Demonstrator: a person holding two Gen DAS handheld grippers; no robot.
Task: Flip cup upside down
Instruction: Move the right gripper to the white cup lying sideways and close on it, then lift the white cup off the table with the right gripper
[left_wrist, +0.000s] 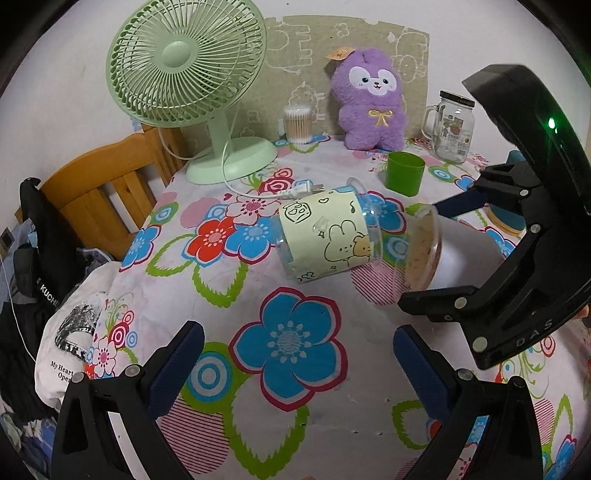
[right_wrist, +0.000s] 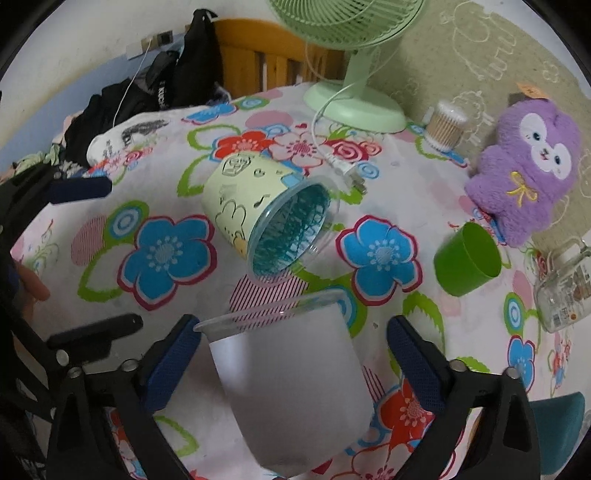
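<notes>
Left gripper (left_wrist: 297, 330) nearest, jaws spread wide, holding nothing, touching nothing, only floral tablecloth (left_wrist: 221, 295) showing between the blue pads.

Right gripper (right_wrist: 293, 321) at right, jaws spread wide too, with frosted white translucent plastic cup (right_wrist: 291, 387) lying between them. In right wrist view, left pad (right_wrist: 173, 365) right at the cup's rim, right pad (right_wrist: 413, 362) apart from the cup wall with cloth visible in the gap. Cannot tell whether the cup rests on the cloth or hangs off the left pad; edges blurred.

Frosted cup on its side, slightly tilted: long axis running near to far along the gripper fingers, base toward the camera, open mouth pointing far. In left wrist view, mouth facing left across the table, brownish tint inside the rim.

Just beyond that mouth, clear plastic cup with pale green cartoon sleeve (left_wrist: 321, 236), also on its side, flat on the cloth, mouth toward the frosted cup, the two near but apart.

Farther: white power plug (left_wrist: 299, 192) beside the sleeved cup's base; small green plastic cup (left_wrist: 404, 173) upright at right.

Far edge, left to right: mint green desk fan (left_wrist: 184, 66), clear tub of cotton swabs (left_wrist: 297, 123), purple plush toy (left_wrist: 371, 107), glass handled jar with black lid (left_wrist: 452, 127). Wooden chair (left_wrist: 103, 177) far left off the table.
</notes>
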